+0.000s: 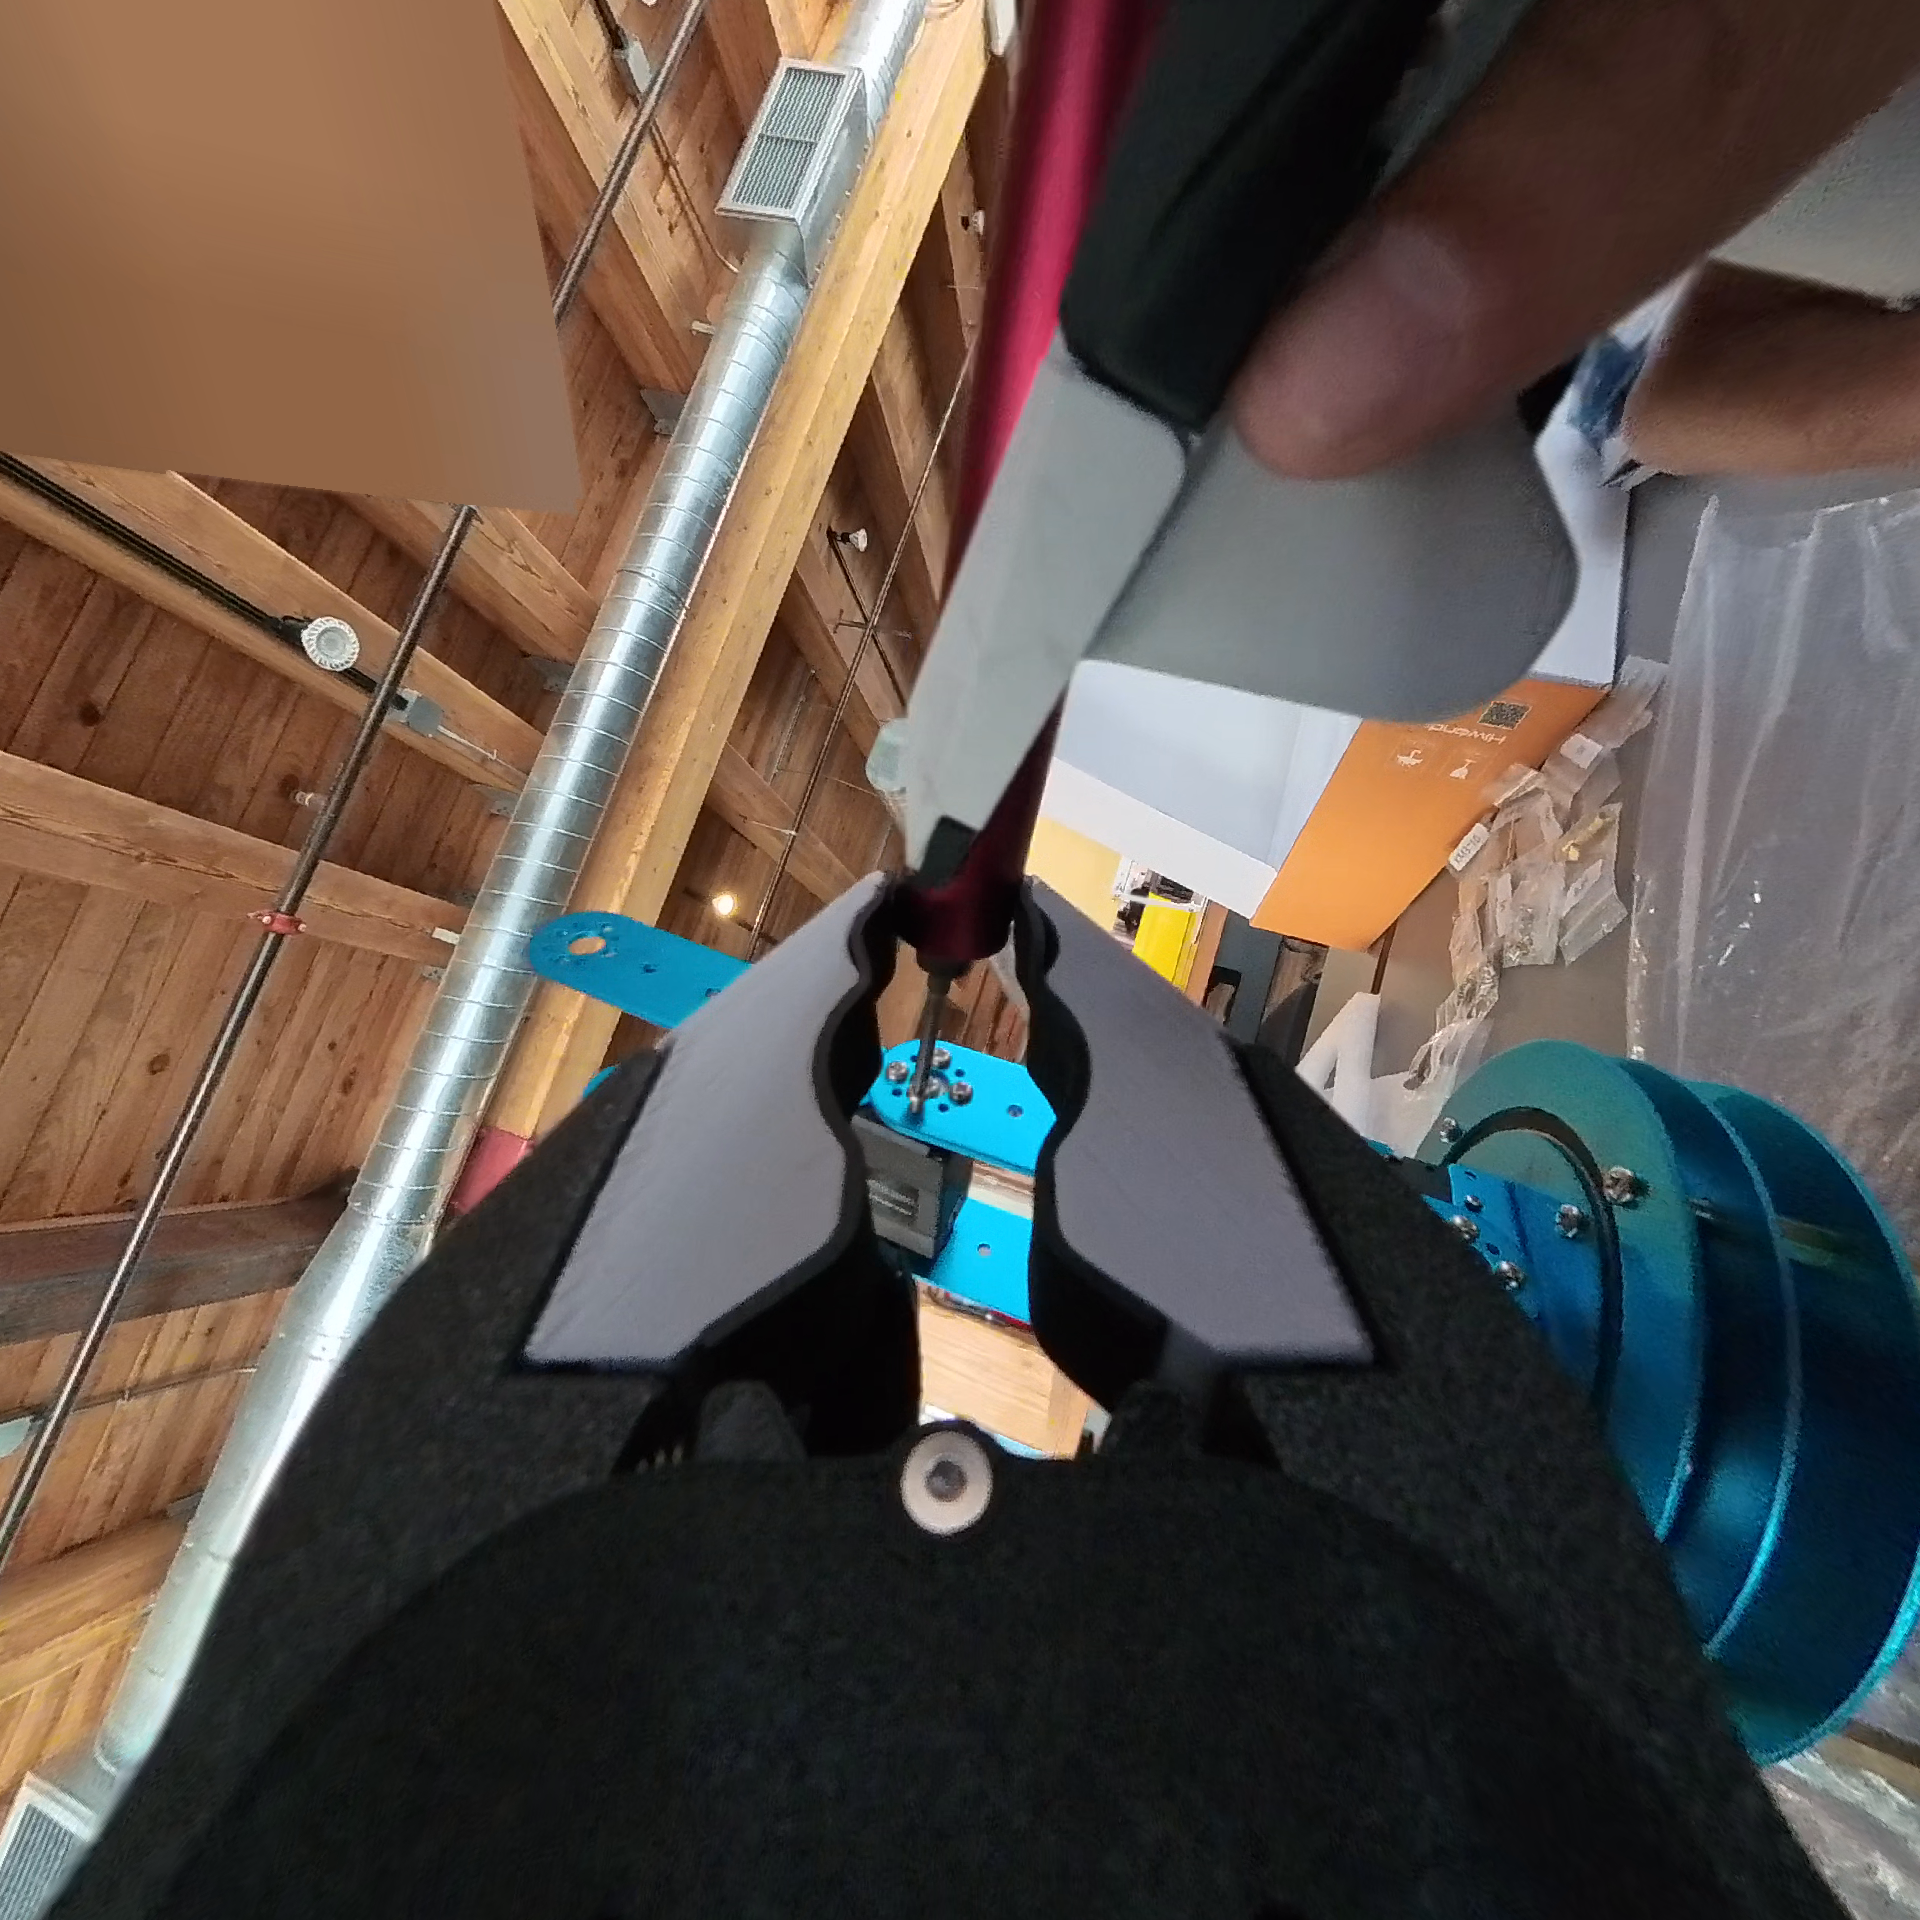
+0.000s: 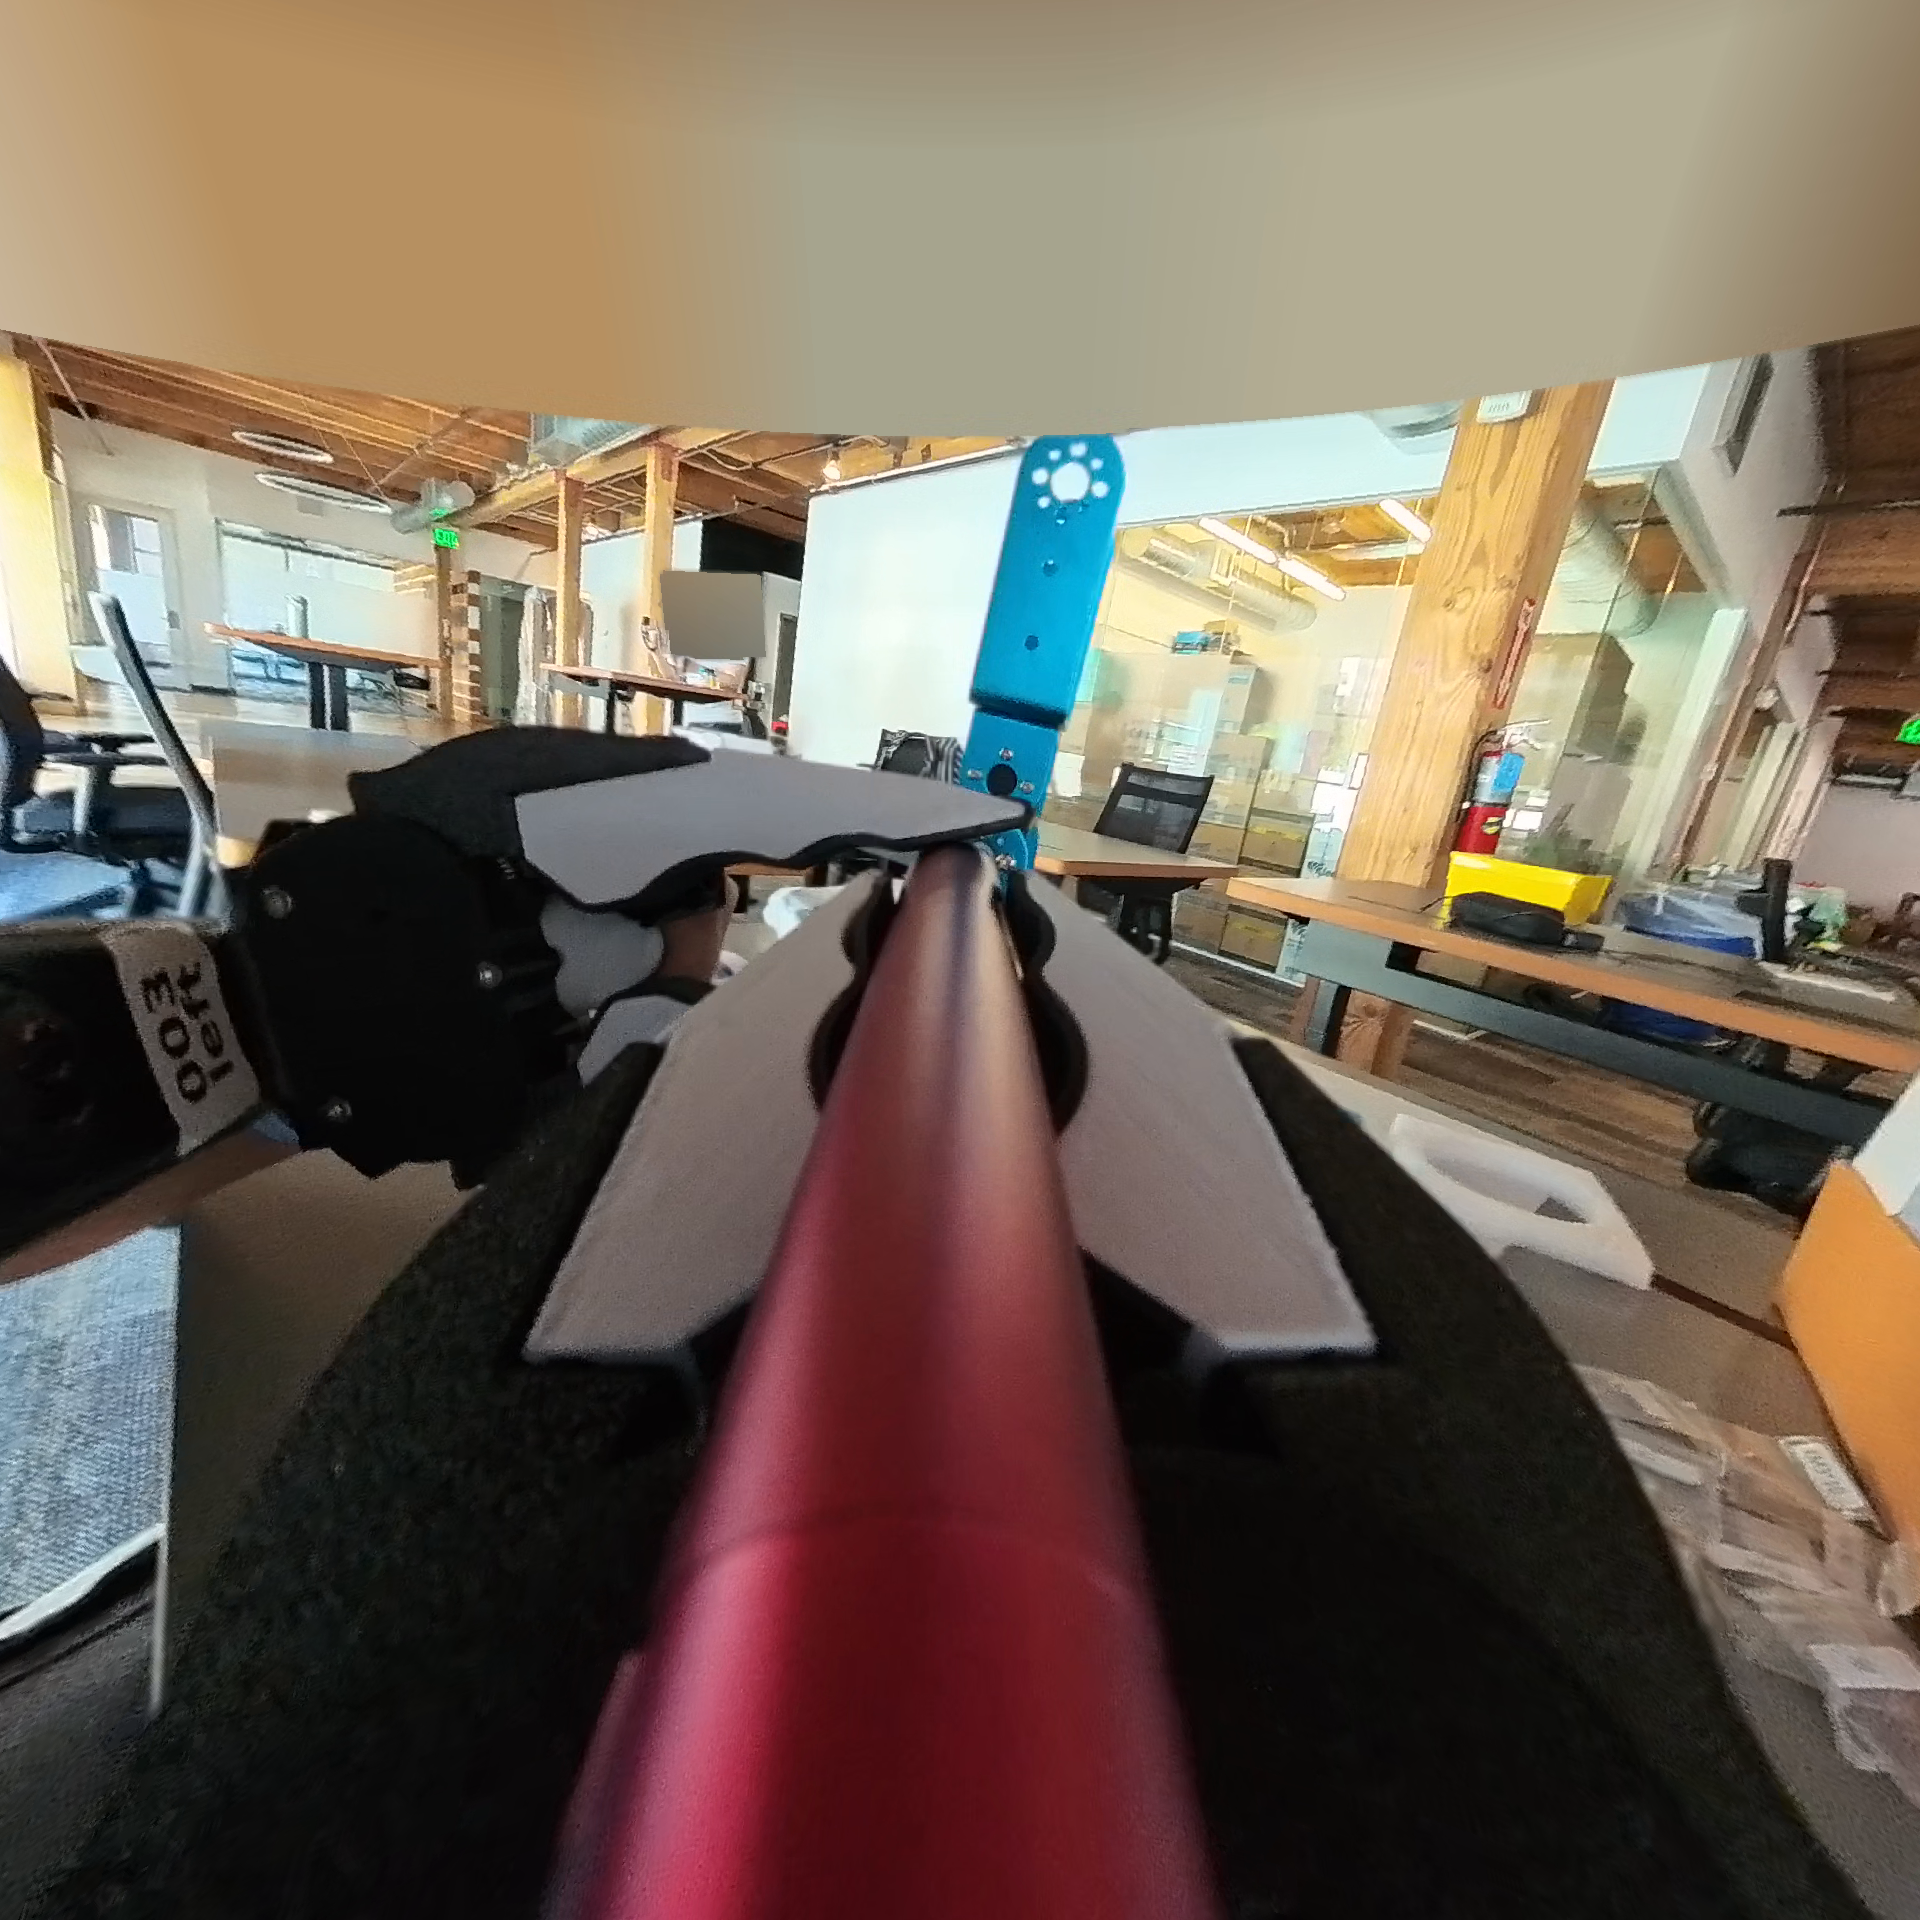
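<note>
My right gripper (image 2: 951,873) is shut on a red screwdriver (image 2: 914,1247), whose handle runs forward between its fingers. In the left wrist view the screwdriver (image 1: 1013,260) comes down from above, with a right gripper finger (image 1: 1029,603) along it and a person's thumb (image 1: 1371,343) on that gripper. My left gripper (image 1: 956,904) is shut around the screwdriver's front collar. The thin bit points at a cluster of small screws (image 1: 935,1081) on a blue metal bracket (image 1: 997,1127) of a blue robot arm. Its round blue base (image 1: 1662,1299) lies to the right. A left gripper finger (image 2: 779,821) reaches in from the left.
A blue arm link (image 2: 1049,582) stands upright ahead. An orange box (image 1: 1434,790), bags of small parts (image 1: 1527,862) and plastic sheeting (image 1: 1787,831) lie around the base. White foam (image 2: 1496,1184), desks (image 2: 1558,956) and a wooden post (image 2: 1455,644) are farther off. Both grippers' tips are close together, under 4 cm apart.
</note>
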Action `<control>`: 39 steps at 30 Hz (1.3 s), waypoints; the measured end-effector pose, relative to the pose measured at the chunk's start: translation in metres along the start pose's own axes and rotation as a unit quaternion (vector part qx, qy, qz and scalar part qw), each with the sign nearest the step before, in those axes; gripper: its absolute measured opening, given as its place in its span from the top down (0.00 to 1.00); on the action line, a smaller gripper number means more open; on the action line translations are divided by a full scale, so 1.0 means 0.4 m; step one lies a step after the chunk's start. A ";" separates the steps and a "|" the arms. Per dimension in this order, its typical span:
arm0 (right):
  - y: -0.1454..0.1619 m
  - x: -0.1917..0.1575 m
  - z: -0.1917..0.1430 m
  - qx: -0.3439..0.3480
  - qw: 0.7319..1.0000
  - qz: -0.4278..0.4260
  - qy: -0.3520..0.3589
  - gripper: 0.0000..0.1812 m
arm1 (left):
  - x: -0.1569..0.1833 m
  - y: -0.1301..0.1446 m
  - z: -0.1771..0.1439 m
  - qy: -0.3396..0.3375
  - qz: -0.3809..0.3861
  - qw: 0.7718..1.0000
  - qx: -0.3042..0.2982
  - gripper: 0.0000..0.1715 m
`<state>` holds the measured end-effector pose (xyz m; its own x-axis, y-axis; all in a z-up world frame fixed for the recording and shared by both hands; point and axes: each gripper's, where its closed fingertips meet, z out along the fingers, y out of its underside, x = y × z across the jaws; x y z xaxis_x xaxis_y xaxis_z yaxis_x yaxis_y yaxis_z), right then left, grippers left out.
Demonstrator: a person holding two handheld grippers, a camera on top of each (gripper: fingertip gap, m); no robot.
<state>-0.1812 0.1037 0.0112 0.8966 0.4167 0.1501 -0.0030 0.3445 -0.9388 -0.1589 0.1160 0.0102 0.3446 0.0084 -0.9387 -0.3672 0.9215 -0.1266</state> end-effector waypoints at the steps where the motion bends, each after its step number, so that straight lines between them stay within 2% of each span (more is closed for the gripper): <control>1: 0.001 -0.001 -0.001 -0.002 1.000 -0.014 0.003 0.88 | 0.000 0.000 0.000 0.002 0.001 1.000 0.001 0.87; 8: 0.014 -0.005 -0.014 -0.034 0.995 -0.095 -0.011 0.88 | 0.003 0.004 -0.003 0.015 0.009 1.000 -0.001 0.88; 17: 0.012 0.000 -0.013 -0.033 0.991 -0.127 0.006 0.88 | 0.003 0.008 -0.003 0.034 0.022 0.999 -0.007 0.88; 25: 0.014 -0.001 -0.012 -0.034 0.993 -0.111 0.000 0.89 | 0.005 0.013 -0.008 0.030 0.007 0.999 -0.013 0.87; 26: 0.014 -0.002 -0.012 -0.033 0.993 -0.110 0.000 0.89 | 0.002 0.014 -0.010 0.020 0.001 1.000 -0.015 0.84; 28: 0.014 -0.002 -0.011 -0.034 0.994 -0.099 -0.002 0.89 | -0.010 0.026 -0.021 -0.001 -0.012 1.000 -0.024 0.72; 30: 0.014 -0.001 -0.011 -0.035 0.995 -0.095 -0.001 0.89 | -0.036 0.052 -0.043 -0.020 -0.098 0.994 -0.034 0.62; 31: 0.014 -0.001 -0.011 -0.035 0.995 -0.093 0.000 0.89 | -0.043 0.071 -0.052 -0.016 -0.177 0.983 -0.041 0.58; 32: 0.014 -0.001 -0.011 -0.035 0.995 -0.092 0.001 0.89 | -0.043 0.096 -0.057 -0.004 -0.268 0.962 -0.053 0.52; 34: 0.014 -0.003 -0.010 -0.035 0.995 -0.093 0.002 0.89 | -0.032 0.155 -0.053 0.020 -0.411 0.908 -0.082 0.43; 37: 0.012 -0.003 -0.008 -0.031 0.996 -0.089 0.008 0.89 | 0.005 0.198 -0.029 0.082 -0.539 0.835 -0.080 0.41; 39: 0.013 -0.004 -0.006 -0.032 0.996 -0.085 0.009 0.88 | 0.027 0.209 -0.011 0.120 -0.592 0.794 -0.071 0.42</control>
<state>-0.1817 0.1027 0.0053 0.8895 0.3410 0.3040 0.1783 0.3536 -0.9183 -0.1897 0.1915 -0.0119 0.3533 -0.9204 -0.1676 -0.0085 0.1760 -0.9844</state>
